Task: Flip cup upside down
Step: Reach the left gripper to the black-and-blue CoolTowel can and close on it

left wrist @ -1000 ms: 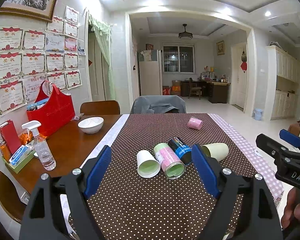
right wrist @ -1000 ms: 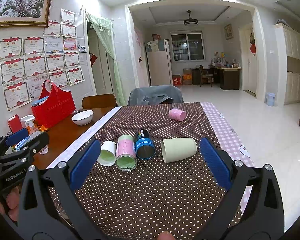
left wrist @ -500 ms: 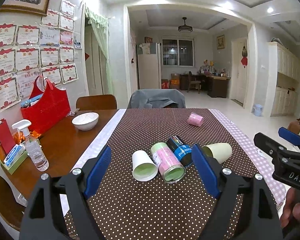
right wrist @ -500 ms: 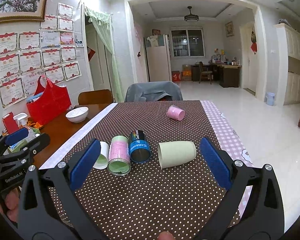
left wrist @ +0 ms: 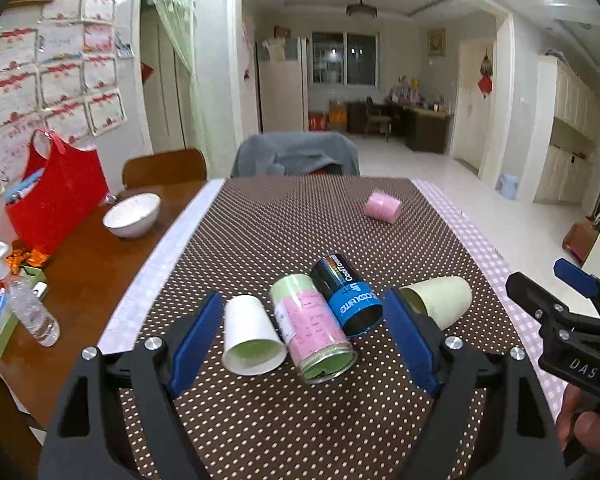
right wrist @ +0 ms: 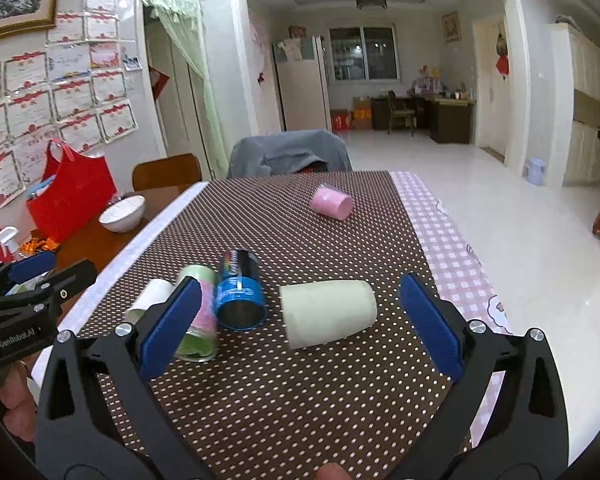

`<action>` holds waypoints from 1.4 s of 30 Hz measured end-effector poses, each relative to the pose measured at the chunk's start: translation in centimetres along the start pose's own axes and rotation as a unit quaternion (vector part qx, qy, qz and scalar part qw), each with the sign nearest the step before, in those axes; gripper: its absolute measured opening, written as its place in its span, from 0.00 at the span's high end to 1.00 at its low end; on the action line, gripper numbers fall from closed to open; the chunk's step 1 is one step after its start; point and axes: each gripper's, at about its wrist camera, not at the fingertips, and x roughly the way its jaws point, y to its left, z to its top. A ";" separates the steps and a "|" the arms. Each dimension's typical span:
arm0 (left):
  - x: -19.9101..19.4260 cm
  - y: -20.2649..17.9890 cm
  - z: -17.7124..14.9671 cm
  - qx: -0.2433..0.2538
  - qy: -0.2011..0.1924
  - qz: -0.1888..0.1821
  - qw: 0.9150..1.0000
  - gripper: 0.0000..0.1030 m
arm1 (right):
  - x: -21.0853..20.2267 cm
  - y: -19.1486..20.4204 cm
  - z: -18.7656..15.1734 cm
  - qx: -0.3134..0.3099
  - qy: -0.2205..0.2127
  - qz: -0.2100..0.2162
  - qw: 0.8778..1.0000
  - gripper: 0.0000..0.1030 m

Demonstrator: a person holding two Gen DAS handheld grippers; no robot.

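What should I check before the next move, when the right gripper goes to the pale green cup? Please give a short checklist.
1. Right gripper open wide enough: ok.
2. Pale green cup between its fingers: ok, lying on its side, not yet touched.
3. Space beside the cup: ok, blue can lies apart from it.
4. Left gripper out of the way: ok, open, over the white cup.
5. Cup empty: cannot tell.
6. Tablecloth flat: ok.
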 end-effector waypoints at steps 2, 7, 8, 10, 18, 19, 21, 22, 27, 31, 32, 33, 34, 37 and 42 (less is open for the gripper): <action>1.6 -0.3 0.5 -0.001 0.016 -0.002 1.000 0.22 | 1.3 -0.4 0.3 0.004 0.011 -0.001 1.000 0.06; 6.1 -1.3 1.5 -0.006 0.060 -0.014 0.998 0.22 | 4.5 -1.8 0.7 0.014 0.039 -0.003 0.999 0.06; 6.8 -1.5 1.7 -0.006 0.065 -0.016 0.998 0.22 | 5.0 -2.1 0.8 0.015 0.042 -0.003 0.999 0.06; 8.6 -1.8 2.0 -0.006 0.080 -0.018 0.997 0.22 | 6.2 -2.6 0.8 0.020 0.052 -0.004 0.998 0.06; 15.2 -3.0 2.0 -0.015 0.151 -0.031 0.988 0.22 | 9.6 -4.5 0.5 0.037 0.081 -0.004 0.996 0.06; 16.3 -3.1 2.1 -0.020 0.162 -0.033 0.986 0.22 | 9.8 -4.7 0.5 0.040 0.083 -0.004 0.996 0.06; 18.3 -3.2 1.9 -0.032 0.189 -0.041 0.981 0.22 | 10.4 -5.0 0.5 0.043 0.088 -0.004 0.995 0.06; 19.2 -3.3 1.8 -0.038 0.201 -0.044 0.978 0.22 | 10.7 -5.2 0.4 0.044 0.091 -0.004 0.995 0.06; 21.5 -4.1 1.9 -0.041 0.216 -0.054 0.974 0.22 | 12.2 -6.3 0.5 0.056 0.103 -0.007 0.993 0.06; 23.2 -4.5 1.6 -0.047 0.243 -0.064 0.967 0.22 | 13.2 -6.9 0.7 0.060 0.108 -0.004 0.992 0.06; 23.6 -4.5 1.6 -0.047 0.245 -0.061 0.966 0.22 | 13.3 -6.9 0.8 0.060 0.108 -0.004 0.992 0.06; 24.0 -4.5 1.5 -0.050 0.248 -0.060 0.966 0.22 | 13.5 -7.0 0.9 0.061 0.109 -0.003 0.992 0.06; 24.1 -4.5 1.6 -0.051 0.250 -0.058 0.965 0.22 | 13.6 -7.0 0.9 0.061 0.109 -0.003 0.992 0.06; 25.1 -4.5 1.6 -0.050 0.258 -0.053 0.963 0.22 | 13.9 -7.2 1.0 0.063 0.112 -0.003 0.992 0.06; 27.0 -5.3 1.9 -0.041 0.268 -0.047 0.961 0.22 | 14.1 -7.1 1.0 0.064 0.113 0.000 0.992 0.06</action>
